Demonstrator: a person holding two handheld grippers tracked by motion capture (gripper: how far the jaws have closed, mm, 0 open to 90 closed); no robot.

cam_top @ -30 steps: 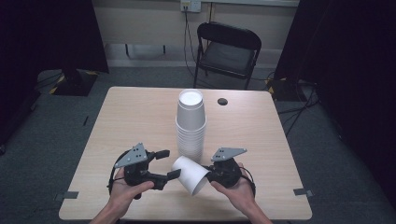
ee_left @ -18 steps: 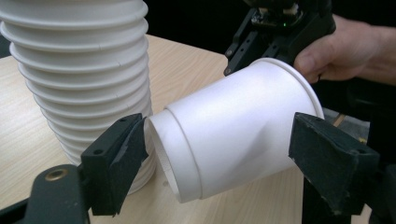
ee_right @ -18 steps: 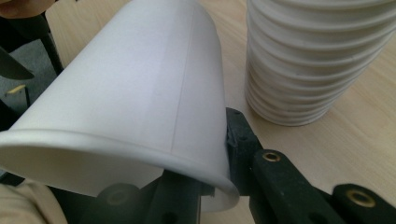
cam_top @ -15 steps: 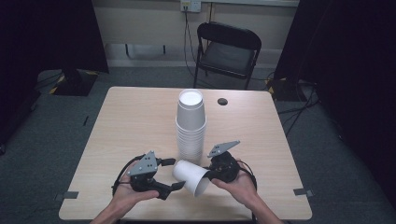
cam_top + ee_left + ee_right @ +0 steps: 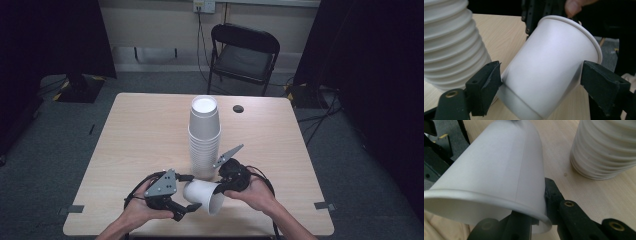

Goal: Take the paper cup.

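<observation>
A tall stack of white paper cups (image 5: 204, 132) stands upside down at the table's middle. It appears again as the stack (image 5: 449, 42) and the stack (image 5: 606, 147) in the gripper views. A single white cup (image 5: 202, 195) hangs tilted near the front edge, mouth toward the person. My right gripper (image 5: 221, 189) is shut on the cup's rim (image 5: 534, 212), one jaw inside and one outside, as the right gripper (image 5: 534, 218) view shows. My left gripper (image 5: 191, 193) is open, its jaws straddling the cup's body (image 5: 549, 70). The left gripper's (image 5: 541, 75) near jaw touches the cup's side.
A black folding chair (image 5: 245, 50) stands beyond the table's far edge. A small dark round object (image 5: 238, 108) lies on the table (image 5: 140, 130) right of the stack. Both hands work close to the front edge, just ahead of the stack.
The left gripper has dropped lower and moved right, bringing its jaws around the cup's base. The right gripper has tipped the cup further, still holding its rim.
</observation>
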